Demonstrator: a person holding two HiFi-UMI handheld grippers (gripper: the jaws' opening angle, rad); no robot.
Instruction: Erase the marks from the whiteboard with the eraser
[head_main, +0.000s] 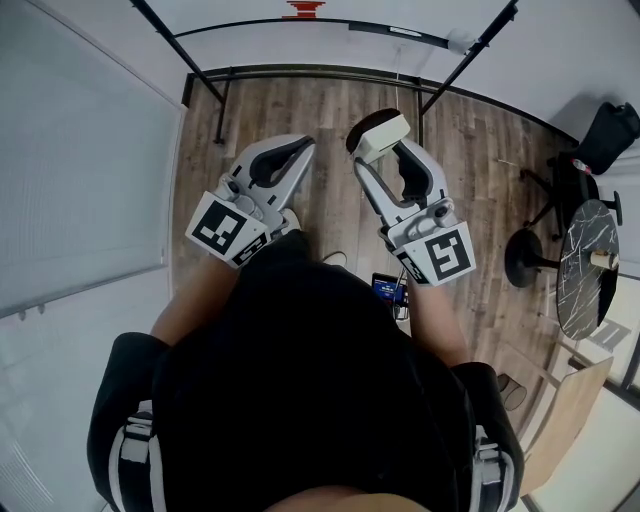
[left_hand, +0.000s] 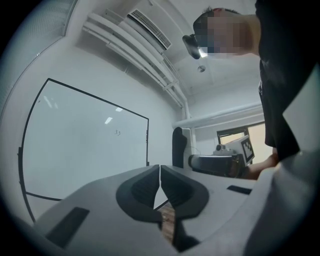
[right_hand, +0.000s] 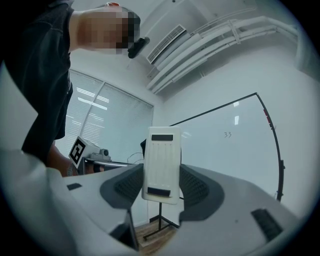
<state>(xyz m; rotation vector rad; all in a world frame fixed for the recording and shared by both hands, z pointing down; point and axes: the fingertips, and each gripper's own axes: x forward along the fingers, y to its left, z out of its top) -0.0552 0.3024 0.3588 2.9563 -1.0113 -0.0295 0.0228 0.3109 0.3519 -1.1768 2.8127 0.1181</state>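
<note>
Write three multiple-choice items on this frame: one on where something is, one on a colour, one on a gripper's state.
1. Where is the white rectangular plastic eraser?
A) on a shelf
B) between the right gripper's jaws
C) in a drawer

2. What colour is the thin frame of the large white whiteboard?
A) black
B) red
C) yellow

3. How do the left gripper's jaws stand?
A) wide apart
B) closed on a marker
C) closed together, with nothing between

Answers:
1 B: the right gripper view shows both pads against the eraser's sides.
2 A: a black line edges the board in both gripper views.
3 C: the left gripper view shows the pads meeting with nothing held.
</note>
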